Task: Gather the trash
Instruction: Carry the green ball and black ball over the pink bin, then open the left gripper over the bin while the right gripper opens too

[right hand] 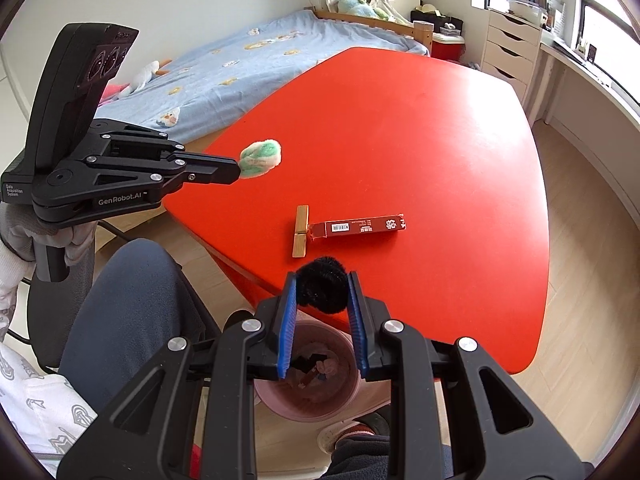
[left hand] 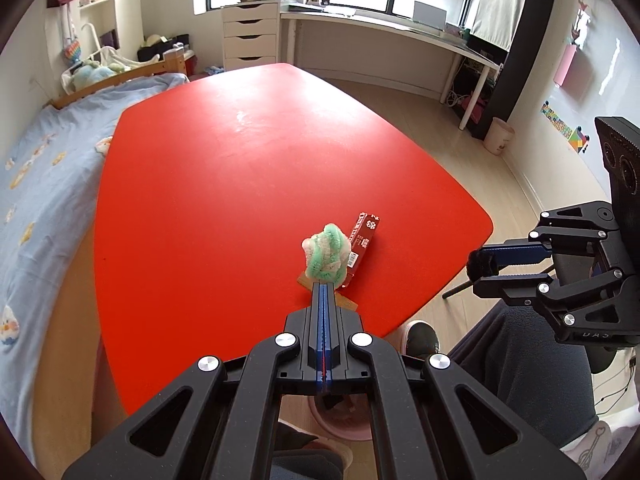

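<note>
My left gripper [left hand: 324, 280] is shut on a green and white fuzzy ball [left hand: 327, 254], held in the air above the red table [left hand: 240, 184]. The right wrist view shows that same left gripper [right hand: 236, 170] with the fuzzy ball [right hand: 261, 158] at its tip. My right gripper [right hand: 322, 284] is shut on a black fuzzy ball [right hand: 322, 288], just off the table's near edge and above a pink bin [right hand: 280, 400]. On the table lie a red carton [right hand: 360, 227] and a wooden clothespin [right hand: 300, 231], touching end to end.
The pink bin [left hand: 340, 424] stands on the wooden floor under the table's near edge and holds some scraps. A person's knee [right hand: 132, 320] and shoes are close beside it. A bed [right hand: 224, 64] flanks the table; a desk and drawers line the window wall.
</note>
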A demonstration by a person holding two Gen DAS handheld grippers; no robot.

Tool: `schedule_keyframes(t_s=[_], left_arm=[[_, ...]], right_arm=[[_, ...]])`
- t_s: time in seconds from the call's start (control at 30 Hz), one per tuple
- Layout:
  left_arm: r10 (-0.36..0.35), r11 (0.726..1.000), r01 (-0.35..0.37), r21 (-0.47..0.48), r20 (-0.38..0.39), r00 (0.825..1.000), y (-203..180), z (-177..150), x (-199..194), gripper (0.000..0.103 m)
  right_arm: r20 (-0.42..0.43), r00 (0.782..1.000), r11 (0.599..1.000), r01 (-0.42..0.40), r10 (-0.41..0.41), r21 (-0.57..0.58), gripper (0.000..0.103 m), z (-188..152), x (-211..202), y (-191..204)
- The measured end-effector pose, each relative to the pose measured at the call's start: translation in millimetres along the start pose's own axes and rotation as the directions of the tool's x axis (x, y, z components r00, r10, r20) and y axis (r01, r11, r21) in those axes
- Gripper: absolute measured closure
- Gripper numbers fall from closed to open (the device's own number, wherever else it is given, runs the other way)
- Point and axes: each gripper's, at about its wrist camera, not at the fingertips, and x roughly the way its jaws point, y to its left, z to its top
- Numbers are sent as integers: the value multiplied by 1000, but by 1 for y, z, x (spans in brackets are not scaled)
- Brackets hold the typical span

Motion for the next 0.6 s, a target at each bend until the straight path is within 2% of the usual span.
schedule_keyframes(t_s=[0.37,0.6], left_arm=[[-34,999,34,15,-15,999,-31,-41,-19,103],[-58,998,59,16,-54,997,-42,-63,-14,103]], right_arm=[[-9,1000,1000,-19,19,2,79,-32,-17,21],[-32,999,999,-34,35,16,79,-50,-12,27]])
